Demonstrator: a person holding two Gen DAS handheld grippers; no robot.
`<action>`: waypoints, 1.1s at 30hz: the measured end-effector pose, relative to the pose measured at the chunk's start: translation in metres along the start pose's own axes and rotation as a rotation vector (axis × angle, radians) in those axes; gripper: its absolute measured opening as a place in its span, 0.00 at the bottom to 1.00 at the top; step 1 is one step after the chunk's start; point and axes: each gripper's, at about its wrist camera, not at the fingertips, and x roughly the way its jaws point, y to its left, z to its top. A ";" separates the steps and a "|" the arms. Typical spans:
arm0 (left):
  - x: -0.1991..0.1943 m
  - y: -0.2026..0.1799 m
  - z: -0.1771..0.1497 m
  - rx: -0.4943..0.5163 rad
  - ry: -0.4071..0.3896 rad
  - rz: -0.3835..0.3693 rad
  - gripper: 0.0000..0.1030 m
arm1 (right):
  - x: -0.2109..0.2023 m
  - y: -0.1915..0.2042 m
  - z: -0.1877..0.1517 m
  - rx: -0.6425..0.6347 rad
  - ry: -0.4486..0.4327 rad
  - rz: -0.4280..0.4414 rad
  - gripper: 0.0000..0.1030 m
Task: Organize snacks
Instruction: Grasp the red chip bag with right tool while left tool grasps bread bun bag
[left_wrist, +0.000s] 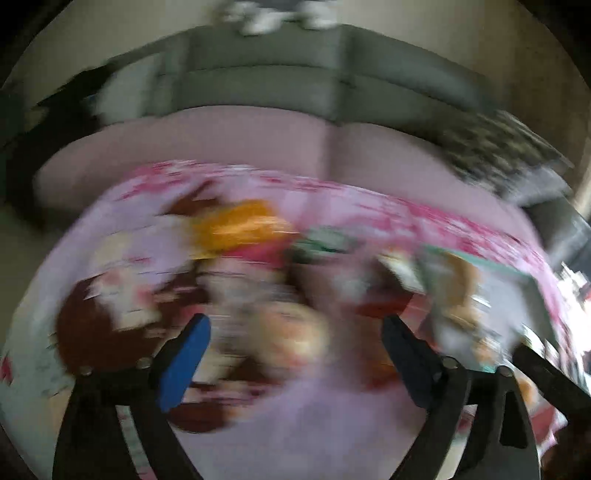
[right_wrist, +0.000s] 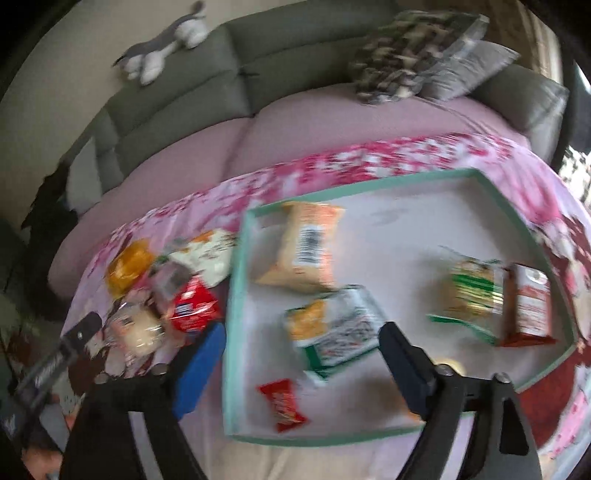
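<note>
In the right wrist view a mint-rimmed white tray (right_wrist: 236, 295) lies on a pink floral cloth and holds several snacks: an orange packet (right_wrist: 306, 247), a green-and-white packet (right_wrist: 336, 325), a green-striped packet (right_wrist: 476, 291), a red-brown carton (right_wrist: 532, 306) and a small red sachet (right_wrist: 282, 406). My right gripper (right_wrist: 301, 347) is open and empty above the tray's near side. Left of the tray lies a pile with a red packet (right_wrist: 192, 310) and a yellow packet (right_wrist: 129, 266). The left wrist view is badly blurred; my left gripper (left_wrist: 295, 339) is open above a pale round snack (left_wrist: 291, 336).
A grey sofa (right_wrist: 295, 44) with a pink seat cover stands behind the table. Patterned cushions (right_wrist: 413, 51) lie at its right end and a plush toy (right_wrist: 166, 44) on its backrest. The left gripper's arm (right_wrist: 55, 362) shows at the lower left of the right wrist view.
</note>
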 end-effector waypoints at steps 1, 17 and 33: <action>0.001 0.013 0.001 -0.037 -0.002 0.033 0.93 | 0.002 0.007 -0.001 -0.016 -0.002 0.010 0.95; 0.030 0.064 -0.001 -0.222 0.100 -0.086 1.00 | 0.037 0.110 -0.018 -0.286 -0.035 0.056 0.96; 0.071 0.049 -0.004 -0.281 0.227 -0.253 0.59 | 0.067 0.107 -0.020 -0.285 0.016 0.021 0.50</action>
